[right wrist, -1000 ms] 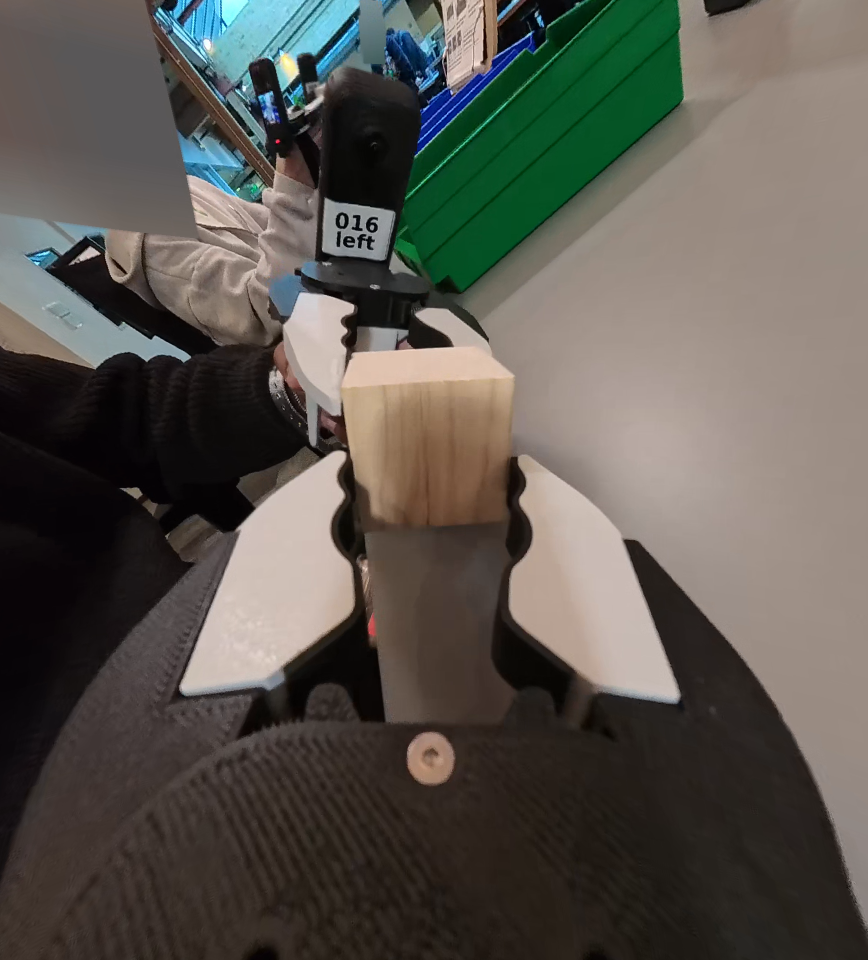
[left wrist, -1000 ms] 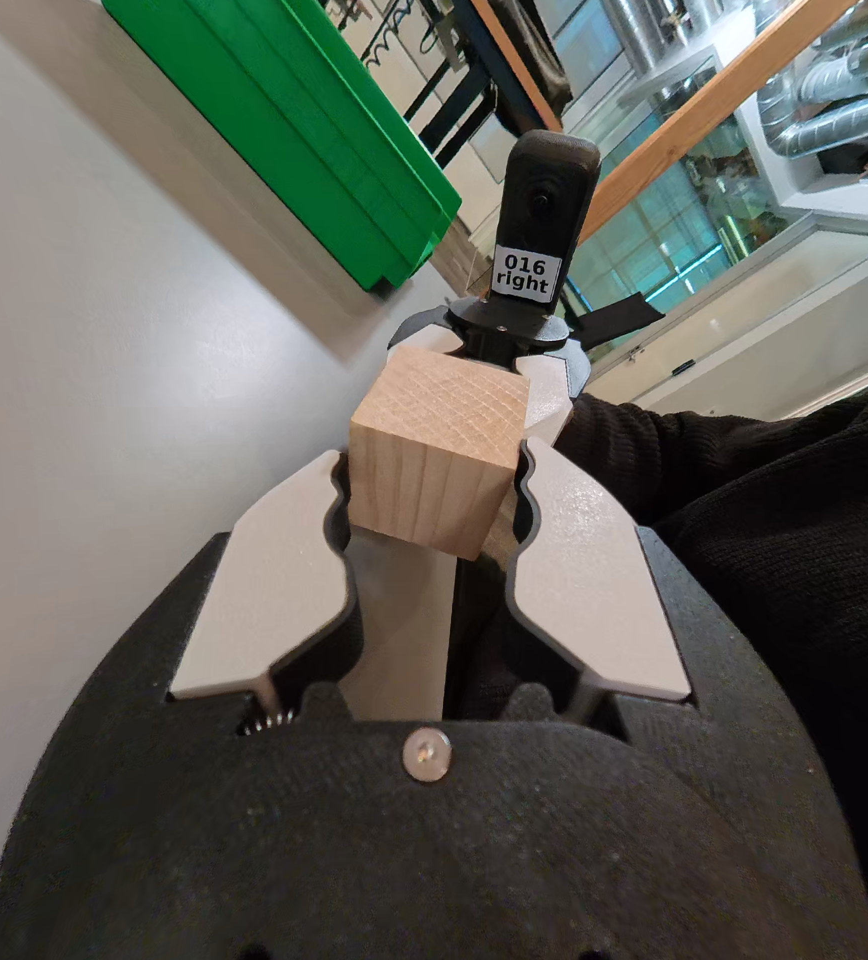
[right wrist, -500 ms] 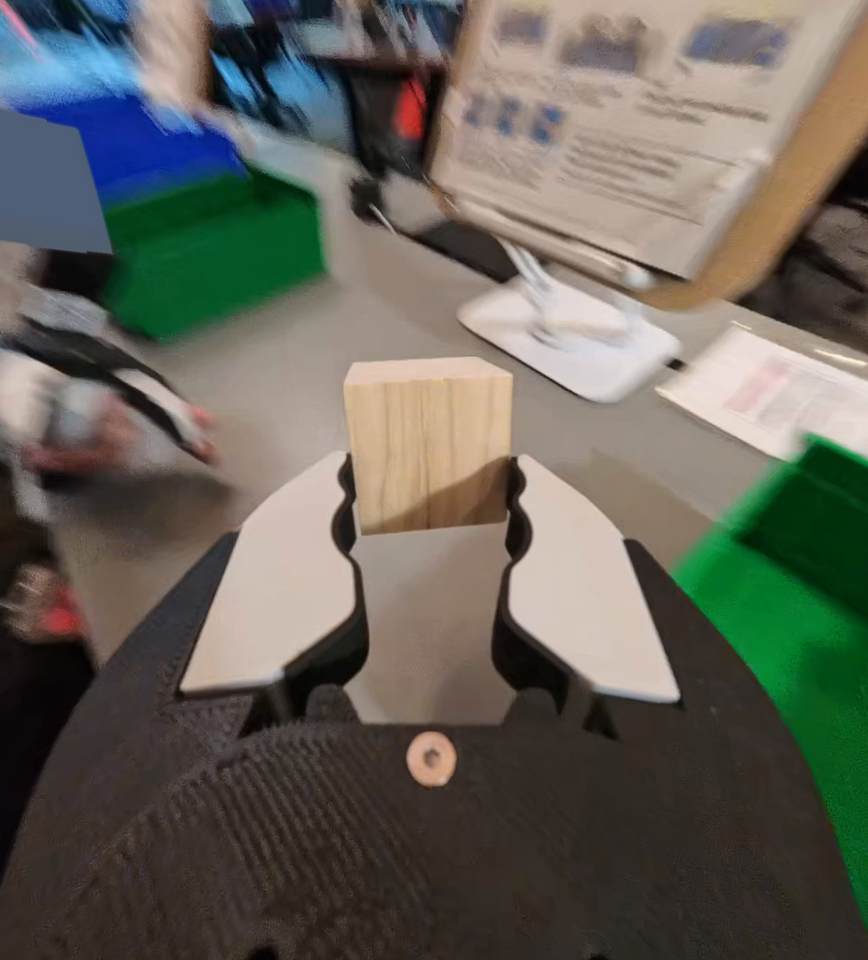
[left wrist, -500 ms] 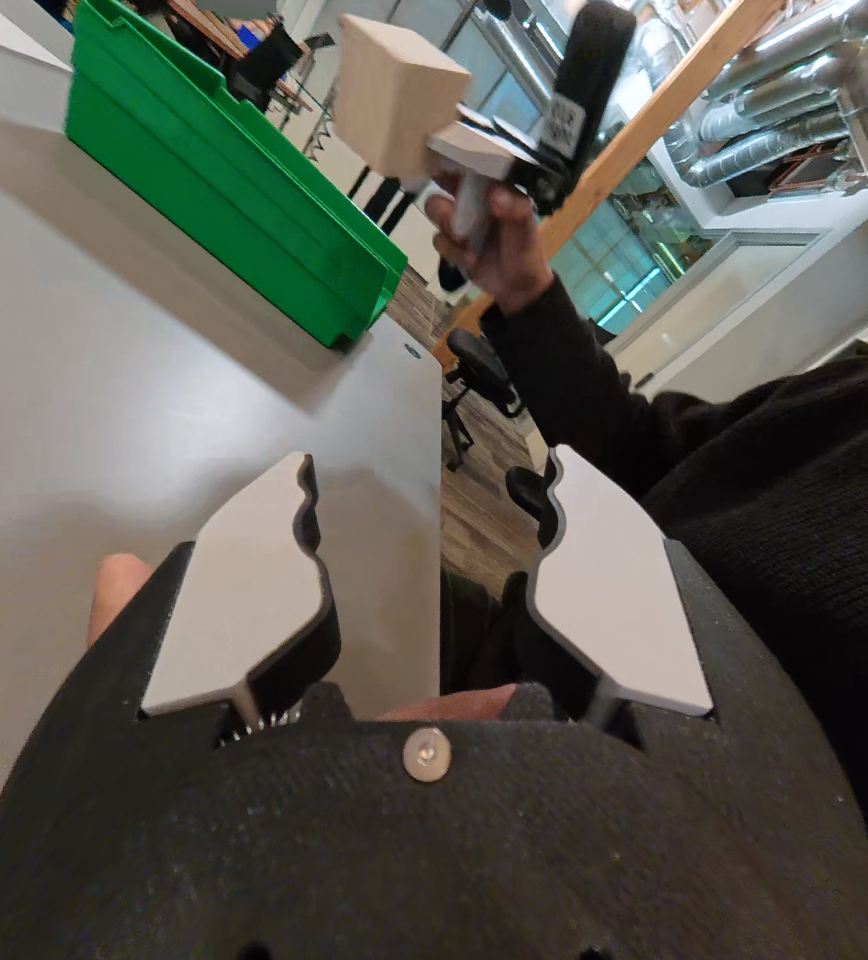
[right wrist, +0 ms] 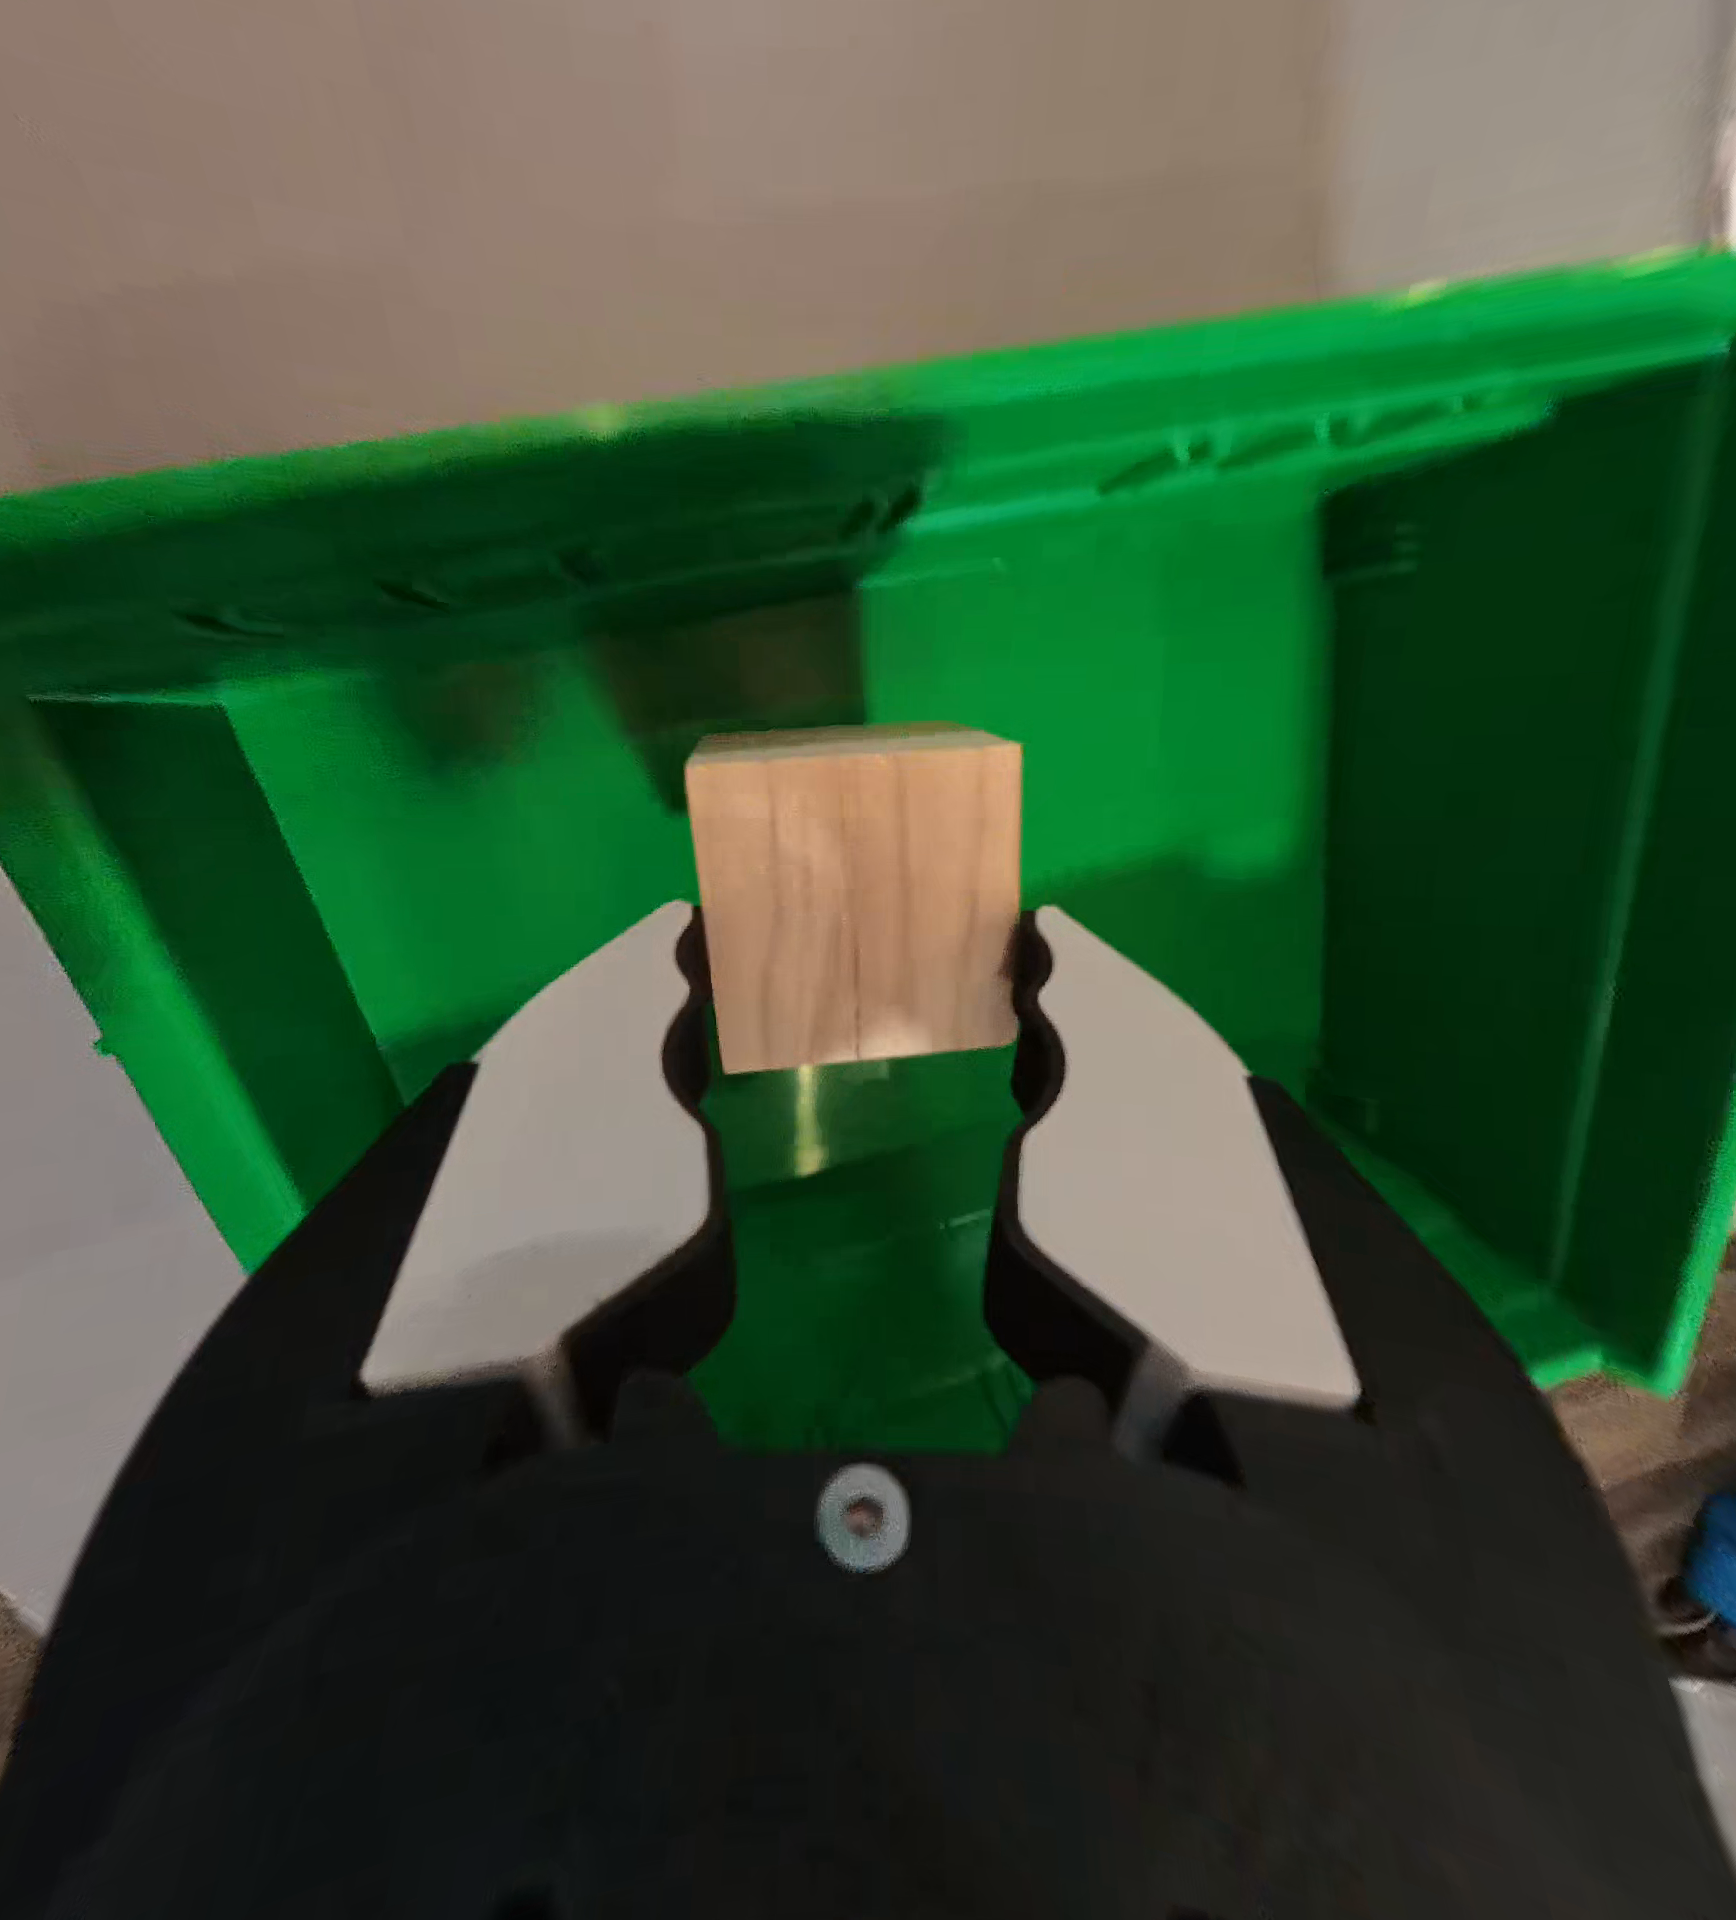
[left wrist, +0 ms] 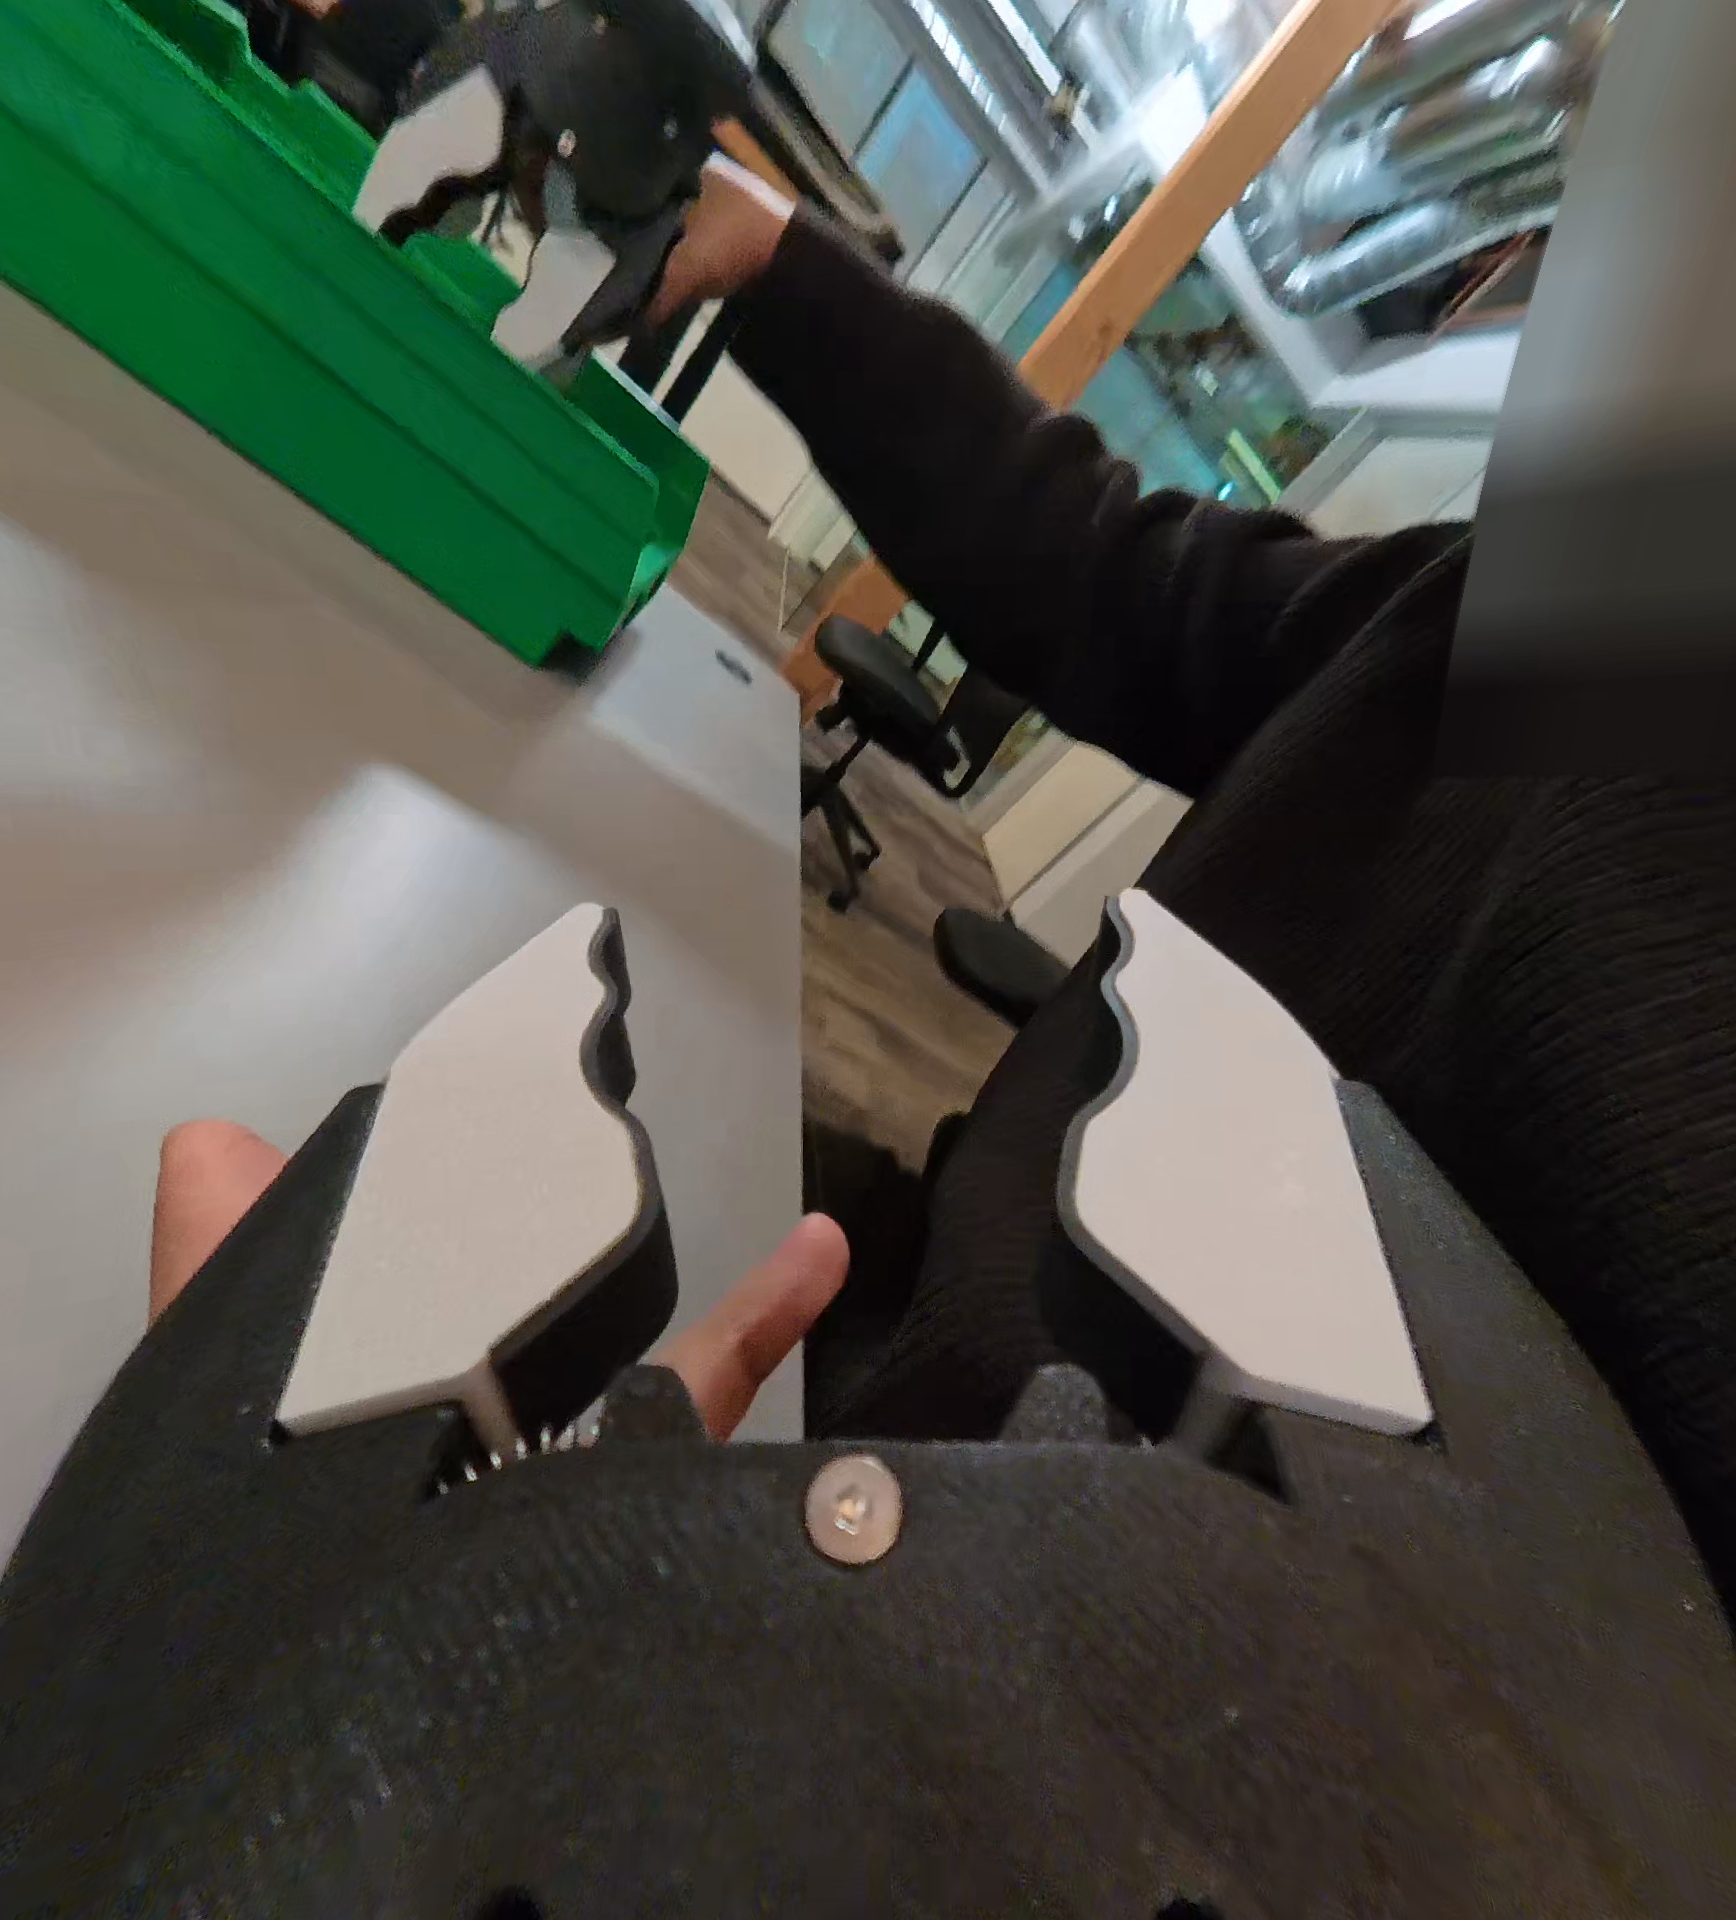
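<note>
The wooden block (right wrist: 853, 899) sits clamped in your right gripper (right wrist: 856, 966), held above the green bin (right wrist: 1207, 748). Your left gripper (left wrist: 859, 1029) gapes empty over the table (left wrist: 168, 831) edge, your right sleeve (left wrist: 999, 499) outstretched.

My right gripper (right wrist: 856, 920) pinches a wooden cube (right wrist: 853, 899), pale and unvarnished, its grain running in fine dark streaks. Beneath it sits a green plastic bin (right wrist: 1446, 831), smooth and glossy enough to catch reflections on its floor. My left gripper (left wrist: 859, 1023) has matt grey fingers (left wrist: 490, 1174) set in a rough, layered black plastic body, with one shiny metal screw (left wrist: 851, 1507). The table (left wrist: 168, 831) looks smooth and matt grey. My sleeve (left wrist: 1051, 520) is black ribbed knit.
</note>
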A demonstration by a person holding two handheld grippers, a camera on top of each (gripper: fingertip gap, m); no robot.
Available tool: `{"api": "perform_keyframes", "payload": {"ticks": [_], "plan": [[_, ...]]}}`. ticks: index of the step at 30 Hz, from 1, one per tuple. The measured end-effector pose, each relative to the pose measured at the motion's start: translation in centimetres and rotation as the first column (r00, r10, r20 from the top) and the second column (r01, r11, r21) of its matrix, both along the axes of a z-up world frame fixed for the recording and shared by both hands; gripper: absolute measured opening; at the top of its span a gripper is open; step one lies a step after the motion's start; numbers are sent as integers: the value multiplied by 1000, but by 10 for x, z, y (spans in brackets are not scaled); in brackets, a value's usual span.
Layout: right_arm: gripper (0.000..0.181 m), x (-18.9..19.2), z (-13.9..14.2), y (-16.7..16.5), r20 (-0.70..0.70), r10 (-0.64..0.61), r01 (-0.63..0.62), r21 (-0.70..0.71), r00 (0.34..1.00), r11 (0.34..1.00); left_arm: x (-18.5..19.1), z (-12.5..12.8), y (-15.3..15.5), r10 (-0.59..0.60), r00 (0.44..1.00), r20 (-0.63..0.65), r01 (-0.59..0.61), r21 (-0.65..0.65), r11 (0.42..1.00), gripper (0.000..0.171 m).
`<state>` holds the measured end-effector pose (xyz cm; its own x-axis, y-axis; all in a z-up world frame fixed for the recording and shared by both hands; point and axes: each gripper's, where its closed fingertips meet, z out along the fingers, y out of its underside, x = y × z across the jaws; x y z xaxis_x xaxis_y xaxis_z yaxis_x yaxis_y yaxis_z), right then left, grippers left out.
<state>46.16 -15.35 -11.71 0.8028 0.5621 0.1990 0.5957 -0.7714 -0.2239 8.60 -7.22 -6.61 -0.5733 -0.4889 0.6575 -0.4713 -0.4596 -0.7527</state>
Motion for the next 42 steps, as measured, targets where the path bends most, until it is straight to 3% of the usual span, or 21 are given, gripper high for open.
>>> {"api": "perform_keyframes", "payload": {"ticks": [3, 11, 21, 26, 29, 31, 33, 35, 36, 40, 42], "plan": [[58, -7, -7, 11, -20, 80, -81, -33, 997, 996, 6, 8, -9, -12, 1000, 8, 12, -58, 998, 87], [57, -11, -23, 26, 4, 194, -193, -85, 981, 978, 15, -8, -13, 5, 1000, -28, -8, -89, 996, 90], [63, -7, -25, 31, 28, 174, -172, -58, 984, 983, 14, -14, -13, -6, 998, -56, 1, -72, 997, 87], [81, -13, 18, 40, 33, 113, -115, 62, 993, 991, 15, -8, -10, 5, 998, -65, -17, -175, 984, 81], [79, -55, 85, 51, -144, 82, -33, 314, 986, 949, 14, -5, -14, 13, 998, -54, -21, -135, 991, 81], [77, -114, 149, 56, -368, 166, 67, 544, 915, 836, 15, -3, -14, 33, 998, -47, -37, -93, 995, 83], [71, -171, 208, 54, -552, 313, 247, 716, 773, 653, 20, -3, -7, 99, 993, -57, -101, -38, 994, 87], [56, -211, 233, 51, -669, 416, 453, 732, 616, 508, 22, 4, 6, 165, 985, -46, -166, -9, 986, 83], [51, -228, 233, 53, -719, 439, 537, 695, 539, 478, 22, 10, 16, 202, 979, -37, -202, 0, 979, 84], [64, -300, 188, 83, -897, 374, 674, 427, 235, 603, 7, 55, 79, 375, 924, 73, -380, 75, 922, 89], [71, -337, 166, 98, -933, 343, 669, 321, 105, 670, -16, 85, 142, 500, 859, 106, -511, 178, 841, 91]]}}
